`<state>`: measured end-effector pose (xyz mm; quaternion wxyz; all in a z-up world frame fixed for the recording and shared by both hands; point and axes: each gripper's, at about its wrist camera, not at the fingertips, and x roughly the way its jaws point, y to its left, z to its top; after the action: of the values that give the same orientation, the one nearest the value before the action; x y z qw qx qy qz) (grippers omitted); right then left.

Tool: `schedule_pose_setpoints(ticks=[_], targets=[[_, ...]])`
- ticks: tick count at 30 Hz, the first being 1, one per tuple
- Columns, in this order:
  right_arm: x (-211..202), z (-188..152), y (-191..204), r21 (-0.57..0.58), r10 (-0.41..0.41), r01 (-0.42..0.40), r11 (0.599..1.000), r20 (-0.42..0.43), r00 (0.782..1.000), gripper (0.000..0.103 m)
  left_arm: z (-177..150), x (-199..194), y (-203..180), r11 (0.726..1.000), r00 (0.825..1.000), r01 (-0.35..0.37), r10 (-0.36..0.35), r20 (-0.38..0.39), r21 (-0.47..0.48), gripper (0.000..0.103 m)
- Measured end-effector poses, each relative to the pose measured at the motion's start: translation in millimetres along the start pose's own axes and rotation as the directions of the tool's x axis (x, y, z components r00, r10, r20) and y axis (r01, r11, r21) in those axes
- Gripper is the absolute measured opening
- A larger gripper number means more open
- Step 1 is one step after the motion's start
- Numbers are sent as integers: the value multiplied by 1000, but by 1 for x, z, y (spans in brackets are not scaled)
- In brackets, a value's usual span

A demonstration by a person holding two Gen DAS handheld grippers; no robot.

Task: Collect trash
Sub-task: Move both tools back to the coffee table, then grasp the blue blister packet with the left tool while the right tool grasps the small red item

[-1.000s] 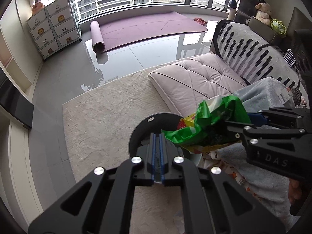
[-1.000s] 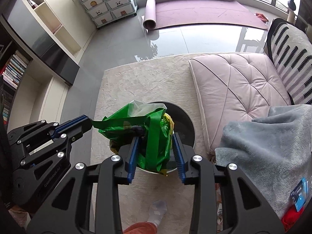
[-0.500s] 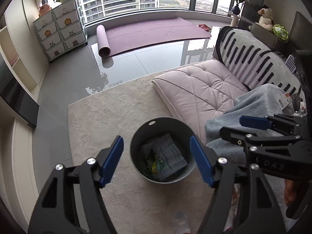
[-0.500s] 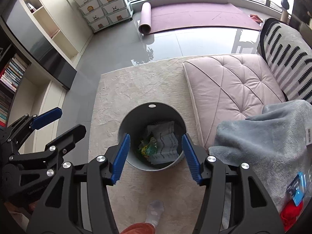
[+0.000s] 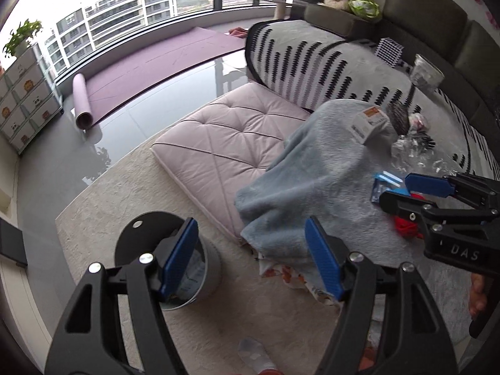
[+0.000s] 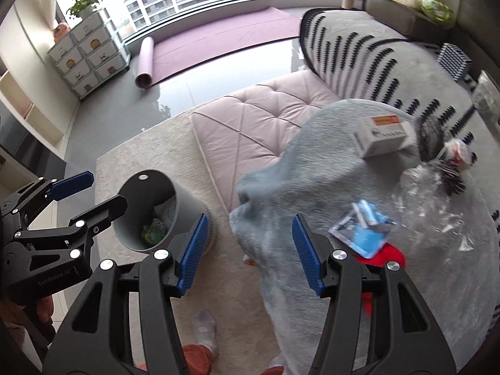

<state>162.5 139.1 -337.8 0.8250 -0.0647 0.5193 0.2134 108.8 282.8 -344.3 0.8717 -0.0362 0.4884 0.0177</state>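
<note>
The grey round bin (image 5: 140, 237) stands on the rug at lower left, with green and paper trash (image 6: 153, 229) inside. My left gripper (image 5: 250, 250) is open and empty, between the bin and the blanket's edge. My right gripper (image 6: 250, 243) is open and empty too, over the blanket's hanging corner. On the blanket lie a blue-and-white packet (image 6: 362, 231), a red thing (image 6: 390, 254) under it, a white box with an orange label (image 6: 381, 134) and crumpled clear plastic (image 6: 431, 193). In the left wrist view the right gripper (image 5: 406, 192) hovers over the packet (image 5: 386, 184).
A grey-blue blanket (image 5: 312, 181) drapes over the sofa's front. A pink floor cushion (image 5: 225, 137) lies between rug and sofa. A striped throw (image 5: 312, 62) covers the sofa. A purple mat (image 6: 218, 37) and drawers (image 6: 90, 53) stand by the window. A socked foot (image 6: 204, 325) is below.
Both grippers let go of the green bag, which dropped into the bin, and opened. Both then swung right, away from over the bin toward the blanket and its litter.
</note>
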Motion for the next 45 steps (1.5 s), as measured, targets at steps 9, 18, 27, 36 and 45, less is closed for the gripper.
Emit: schedule_pose_setpoints(ticks=[9,18,27,36,45], targets=[[-31,-25,-102,127,-95,93,988,10,995,54,22,21,-109,988,997,80,-80,-5,130,71],[-41,-38,-160,165,-120,116,980,16,993,54,27,41,-172,978,993,116,-111,-35,174,71],[-40,-35,-219,202,-188,177,963,35,982,55,34,57,-213,971,990,138,-131,-45,196,71],[-16,-36,-242,201,-170,162,966,22,985,55,34,94,-236,968,992,122,-109,-72,220,71],[4,-34,-247,180,-140,138,974,-5,990,55,33,131,-238,970,993,84,-61,-103,227,71]])
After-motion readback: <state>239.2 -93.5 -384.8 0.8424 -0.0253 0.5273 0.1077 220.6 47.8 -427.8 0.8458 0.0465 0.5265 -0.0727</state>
